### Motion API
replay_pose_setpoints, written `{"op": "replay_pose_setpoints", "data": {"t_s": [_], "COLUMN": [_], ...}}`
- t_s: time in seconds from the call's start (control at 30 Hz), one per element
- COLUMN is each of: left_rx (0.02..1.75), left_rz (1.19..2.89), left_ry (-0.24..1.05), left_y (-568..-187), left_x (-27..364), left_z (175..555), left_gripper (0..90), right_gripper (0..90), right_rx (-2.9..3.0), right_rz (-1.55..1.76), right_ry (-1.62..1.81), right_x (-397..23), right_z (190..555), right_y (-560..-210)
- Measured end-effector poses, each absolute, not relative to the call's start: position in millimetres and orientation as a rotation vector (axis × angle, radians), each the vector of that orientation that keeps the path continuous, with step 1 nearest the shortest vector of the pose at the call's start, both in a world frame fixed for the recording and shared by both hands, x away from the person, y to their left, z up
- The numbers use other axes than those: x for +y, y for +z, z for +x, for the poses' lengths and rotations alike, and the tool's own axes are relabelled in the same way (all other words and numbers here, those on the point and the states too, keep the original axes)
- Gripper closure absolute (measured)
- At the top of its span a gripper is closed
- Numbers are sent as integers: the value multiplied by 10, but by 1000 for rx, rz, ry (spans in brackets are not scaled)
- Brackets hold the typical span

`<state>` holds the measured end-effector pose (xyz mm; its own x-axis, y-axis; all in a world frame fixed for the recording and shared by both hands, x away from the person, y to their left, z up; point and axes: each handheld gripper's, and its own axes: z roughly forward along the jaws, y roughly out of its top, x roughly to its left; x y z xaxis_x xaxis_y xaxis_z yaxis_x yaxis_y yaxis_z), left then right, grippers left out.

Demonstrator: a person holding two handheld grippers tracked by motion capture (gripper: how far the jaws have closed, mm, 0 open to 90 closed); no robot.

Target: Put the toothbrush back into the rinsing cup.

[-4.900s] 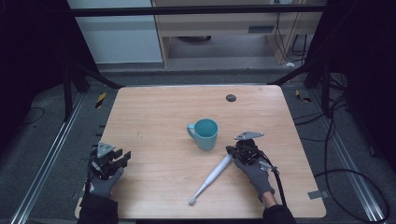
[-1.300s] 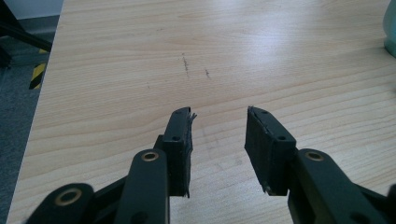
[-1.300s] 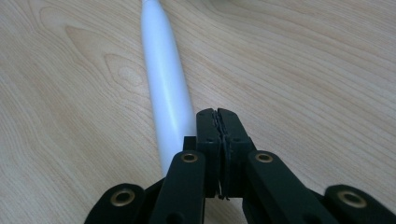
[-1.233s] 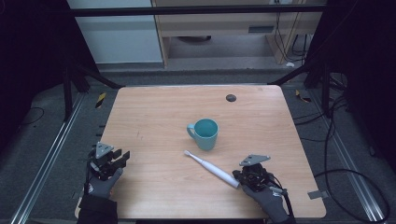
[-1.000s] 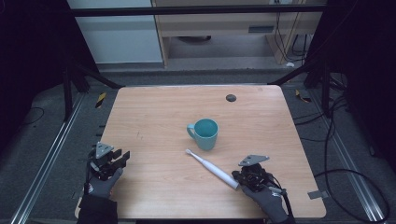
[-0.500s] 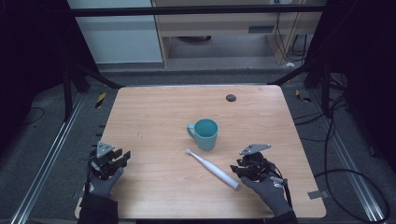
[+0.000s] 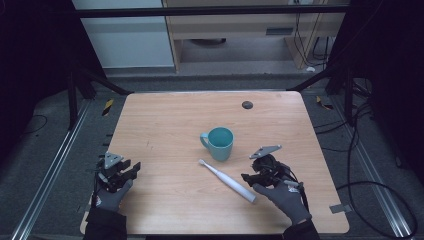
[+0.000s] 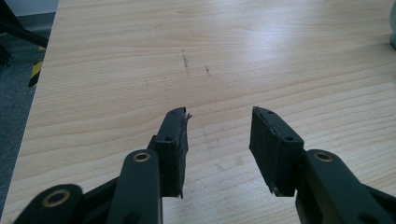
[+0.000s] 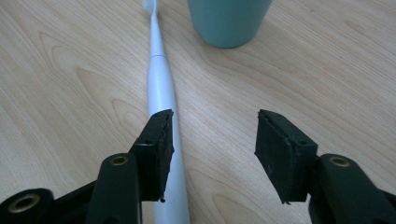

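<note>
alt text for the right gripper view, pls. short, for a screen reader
A white toothbrush lies flat on a light wooden table, running away from the camera, its handle passing under one of the right gripper's two open black jaws, with nothing between the jaws. Its head ends beside the base of a teal mug at the top edge.

In the right gripper view we lose the mug's [image 9: 229, 21] rim and handle past the top edge, and the toothbrush's [image 9: 161, 93] head is clipped there too, while its lower end runs behind the left jaw and off the bottom. In the left gripper view, a sliver of the mug [image 8: 392, 28] shows at the right edge. The dark spot [image 7: 247, 104] on the table is too small to identify.
</note>
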<state>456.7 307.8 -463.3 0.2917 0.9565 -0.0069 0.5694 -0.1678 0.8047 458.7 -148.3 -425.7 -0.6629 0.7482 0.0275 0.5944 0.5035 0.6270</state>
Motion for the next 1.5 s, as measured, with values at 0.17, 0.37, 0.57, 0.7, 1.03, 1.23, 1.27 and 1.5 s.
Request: {"op": "replay_pose_setpoints", "data": {"t_s": [0.17,0.37,0.57,0.7,1.03,1.23,1.27,1.5], "left_rx": [1367,1365,1365,1365,1364,1362,1362,1361], "left_rz": [1843,1848,1848,1849,1852,1858,1859,1860], "left_ry": [684,685,681,679,679,678,677,676], "left_y": [-4633,-4631,-4636,-4638,-4637,-4635,-4636,-4638], "left_x": [3081,3079,3074,3078,3077,3078,3075,3077], "left_z": [4563,4565,4566,4567,4568,4568,4567,4571], "left_gripper": [547,545,544,542,540,540,540,540], "right_gripper": [449,447,449,457,480,485,492,519], "right_rx": [2545,2582,2627,2656,2730,2760,2767,2794], "right_rz": [1114,1102,1100,1098,1081,1064,1063,1050], "right_ry": [841,804,768,744,666,601,584,534], "right_x": [-1369,-1262,-1158,-1106,-978,-910,-893,-831], "right_z": [4633,4679,4705,4725,4741,4754,4765,4795], "right_y": [-4188,-4099,-4111,-4169,-4371,-4451,-4469,-4539]}}
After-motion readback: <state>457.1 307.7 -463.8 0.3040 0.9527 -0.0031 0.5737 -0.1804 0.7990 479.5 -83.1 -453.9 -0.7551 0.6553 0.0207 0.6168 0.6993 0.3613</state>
